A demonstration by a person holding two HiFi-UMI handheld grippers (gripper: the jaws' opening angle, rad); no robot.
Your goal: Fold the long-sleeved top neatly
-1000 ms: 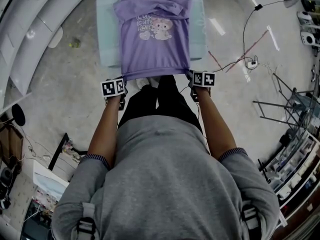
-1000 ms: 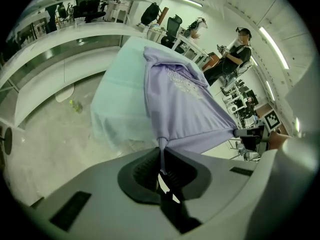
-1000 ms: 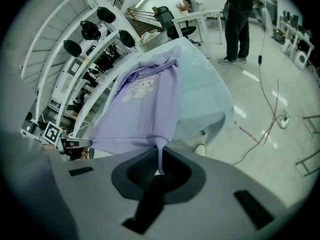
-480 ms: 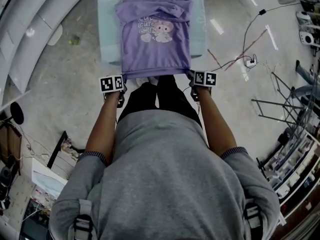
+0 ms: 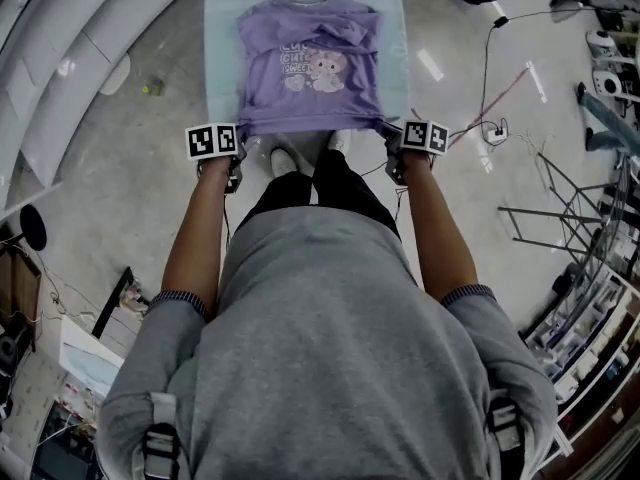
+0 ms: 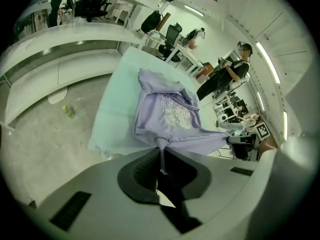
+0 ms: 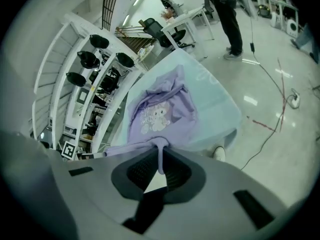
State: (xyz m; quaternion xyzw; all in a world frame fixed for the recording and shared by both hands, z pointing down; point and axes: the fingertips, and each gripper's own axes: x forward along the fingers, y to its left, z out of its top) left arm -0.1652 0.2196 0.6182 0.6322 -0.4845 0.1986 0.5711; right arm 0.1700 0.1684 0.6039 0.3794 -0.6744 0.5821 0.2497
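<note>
Right now the purple long-sleeved top (image 5: 312, 88) lies face up on the pale green table (image 5: 222, 28), collar at the far end. Its 2 sleeves (image 5: 335, 28) are folded across the chest above the cartoon print (image 5: 318, 66).

The hem (image 5: 312, 126) hangs past the table's near edge and is drawn taut between the 2 grippers. The left gripper (image 5: 234, 164) holds the hem's left corner. In the left gripper view its jaws are closed on a narrow pleat of purple cloth (the fabric runs straight down between the pads). The right gripper (image 5: 394, 160) holds the right corner the same way, and the right gripper view shows its jaws pinched shut on a similar fold.

Both grippers sit just off the table's near edge, at about the same level, one on each side of the person's white shoes (image 5: 283, 158). A dark cable (image 5: 490, 68) trails over the floor to the right of the table.
</note>
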